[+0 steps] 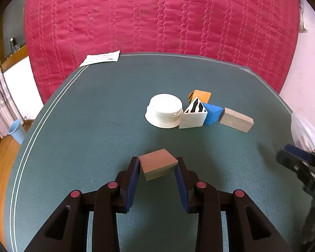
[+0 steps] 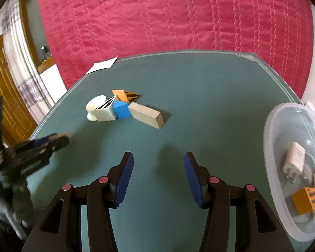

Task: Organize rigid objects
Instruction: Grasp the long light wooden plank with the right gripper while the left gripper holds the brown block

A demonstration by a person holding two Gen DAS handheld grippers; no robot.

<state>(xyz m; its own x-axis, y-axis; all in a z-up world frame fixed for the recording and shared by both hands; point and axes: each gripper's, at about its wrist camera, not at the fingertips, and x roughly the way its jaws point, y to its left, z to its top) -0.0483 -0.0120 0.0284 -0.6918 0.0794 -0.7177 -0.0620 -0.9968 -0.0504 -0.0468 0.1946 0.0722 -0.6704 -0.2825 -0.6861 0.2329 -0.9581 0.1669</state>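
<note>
My left gripper (image 1: 158, 164) is shut on a brown wooden block (image 1: 158, 163), held between its blue pads above the green table. Beyond it lie a white lid (image 1: 164, 110), a zebra-striped prism (image 1: 194, 113), a blue block (image 1: 213, 112), an orange tiger-striped block (image 1: 199, 96) and a long pale block (image 1: 236, 119). My right gripper (image 2: 158, 163) is open and empty over bare table. The same cluster shows in the right wrist view around the blue block (image 2: 120, 109). A clear plastic bowl (image 2: 275, 126) at the right holds a pale block (image 2: 294, 159) and an orange striped block (image 2: 306, 201).
The green table (image 1: 94, 115) has a white-lined rim. A sheet of paper (image 1: 100, 58) lies at its far left corner. A red quilt (image 1: 157, 14) hangs behind. A blue bin (image 1: 16, 130) stands on the floor at left. The right gripper shows blurred at the right edge of the left wrist view (image 1: 300, 163).
</note>
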